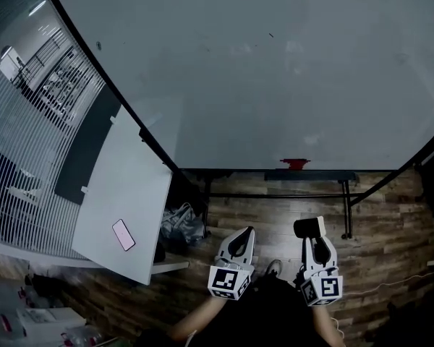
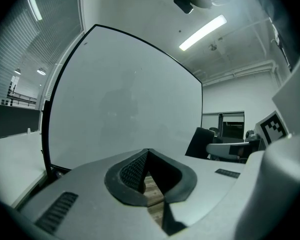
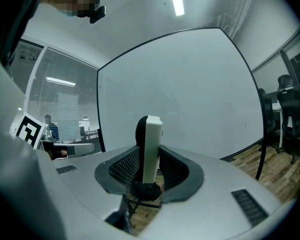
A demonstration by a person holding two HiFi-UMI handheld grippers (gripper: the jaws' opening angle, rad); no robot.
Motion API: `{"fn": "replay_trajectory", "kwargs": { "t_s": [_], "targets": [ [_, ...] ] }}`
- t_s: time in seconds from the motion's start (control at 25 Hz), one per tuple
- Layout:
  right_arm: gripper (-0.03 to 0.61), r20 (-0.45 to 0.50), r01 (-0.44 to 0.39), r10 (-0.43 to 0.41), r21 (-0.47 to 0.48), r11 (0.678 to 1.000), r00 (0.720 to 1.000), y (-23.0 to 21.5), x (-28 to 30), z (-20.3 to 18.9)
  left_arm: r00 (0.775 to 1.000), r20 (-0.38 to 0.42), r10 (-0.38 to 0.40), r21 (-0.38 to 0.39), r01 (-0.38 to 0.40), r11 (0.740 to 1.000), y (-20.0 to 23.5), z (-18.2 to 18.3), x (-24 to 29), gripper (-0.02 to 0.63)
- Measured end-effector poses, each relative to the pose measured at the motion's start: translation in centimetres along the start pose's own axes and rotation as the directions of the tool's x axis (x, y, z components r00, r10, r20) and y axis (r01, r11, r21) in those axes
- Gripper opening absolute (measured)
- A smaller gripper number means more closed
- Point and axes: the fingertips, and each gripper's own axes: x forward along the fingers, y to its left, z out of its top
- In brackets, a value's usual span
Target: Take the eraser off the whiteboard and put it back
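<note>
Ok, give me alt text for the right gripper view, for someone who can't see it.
The right gripper has its jaws closed on a white-and-black eraser that stands upright between them. Straight ahead is a large whiteboard in a black frame, with wood flooring and office chairs at the right edge.

eraser: white, black | whiteboard: pale grey, black frame | floor: brown planks

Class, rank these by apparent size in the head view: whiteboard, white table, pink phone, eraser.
Largest: whiteboard.
Next: white table.
The pink phone and the eraser look about alike; the eraser sits nearer the camera, so unranked.
</note>
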Motion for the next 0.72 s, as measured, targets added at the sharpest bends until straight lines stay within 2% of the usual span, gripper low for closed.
{"fn": "replay_trajectory", "kwargs": {
  "t_s": [0.2,0.36,0.56,0.72],
  "targets": [
    [0.129,0.004,0.006,-0.006,0.006,1.000,1.000,0.8,-0.2,-0.2,1.000,0.000,-0.001,0.002,0.001,1.000,0.6,0.2,-0.5,-0.002],
    [0.129,0.010,0.004,-0.004,-0.004,1.000,1.000,1.2,-0.3,-0.1,1.000,0.009,0.001,-0.042,0.000,0.999,1.2,0.2,-0.8,-0.002],
    [0.129,0.012,-0.007,0.007,0.006,1.000,1.000,1.2,-0.4,-0.8,1.000,0.012,0.002,-0.033,-0.001,0.999,1.5,0.4,-1.3,-0.002],
    [0.129,0.017,-0.002,0.001,0.063,0.998,1.000,1.3,-0.6,-1.2,1.000,0.011,-0.003,-0.041,0.004,0.999,1.9,0.1,-1.9,-0.002]
  ]
}}
